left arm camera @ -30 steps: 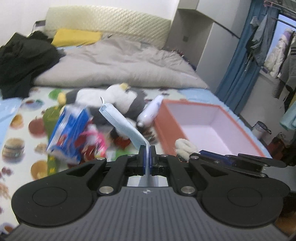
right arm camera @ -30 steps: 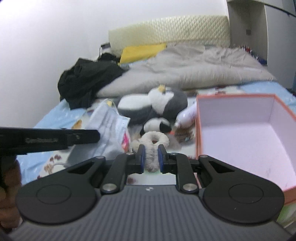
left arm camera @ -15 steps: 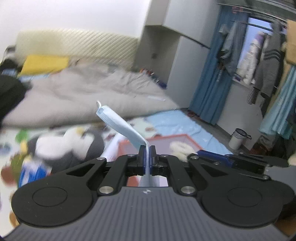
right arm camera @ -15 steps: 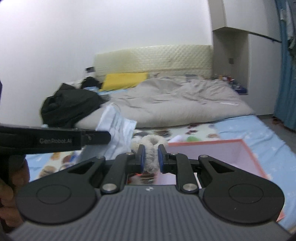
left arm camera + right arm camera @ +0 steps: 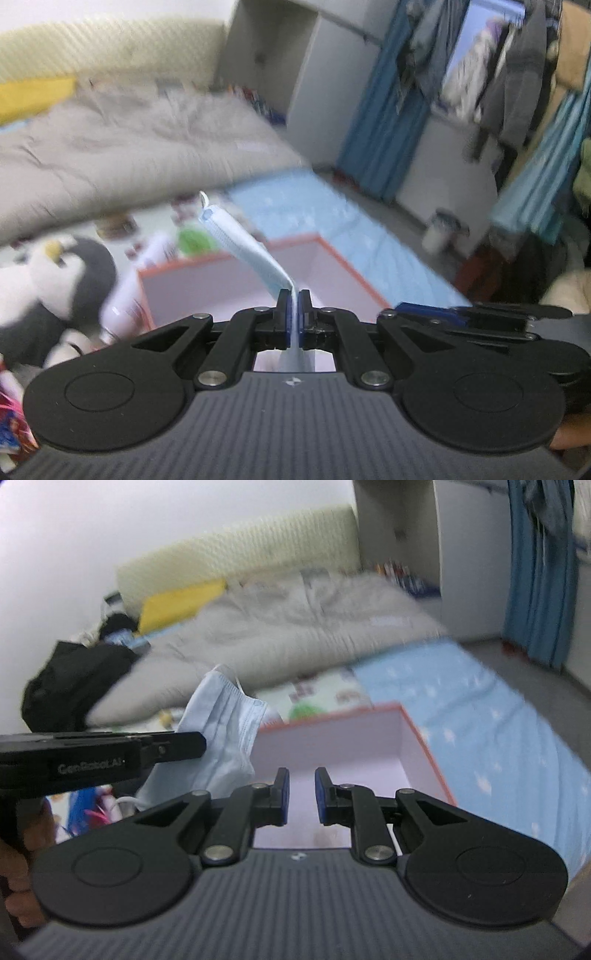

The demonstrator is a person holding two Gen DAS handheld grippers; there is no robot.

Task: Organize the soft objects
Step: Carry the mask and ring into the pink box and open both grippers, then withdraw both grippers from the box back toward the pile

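Left claw (image 5: 294,295) pressed together, pinching a light blue face mask (image 5: 243,243) by one edge between the blue pads. Mask pleated and thin, rising edge-on from the pads and leaning up and to the left, with a white ear loop curling off its far tip. From the right wrist view, same mask (image 5: 221,731) seen broadside: wide, crumpled, hanging in the air from the tip of the left claw (image 5: 201,743), another ear loop dangling low beside it. Hand (image 5: 18,849) wrapped round that claw's handle at the left edge.

Right claw (image 5: 302,775) slightly spread, a narrow gap between the pads, nothing in it and nothing touched.

Below both claws, an orange-rimmed box (image 5: 343,266) lying open on the bed, pale pinkish inside; in the right wrist view its near part (image 5: 424,746) hidden behind the claw, only bare lining showing through the gap. Mask held above the box's left side, clear of its walls.

Left of the box, a white bottle (image 5: 125,295) leaning against the outer wall, and beside that a grey and white penguin plush (image 5: 55,280). Farther back, a rumpled grey duvet (image 5: 129,155), a yellow pillow (image 5: 181,602) and a heap of black clothes (image 5: 74,683). Much of the background blurred.
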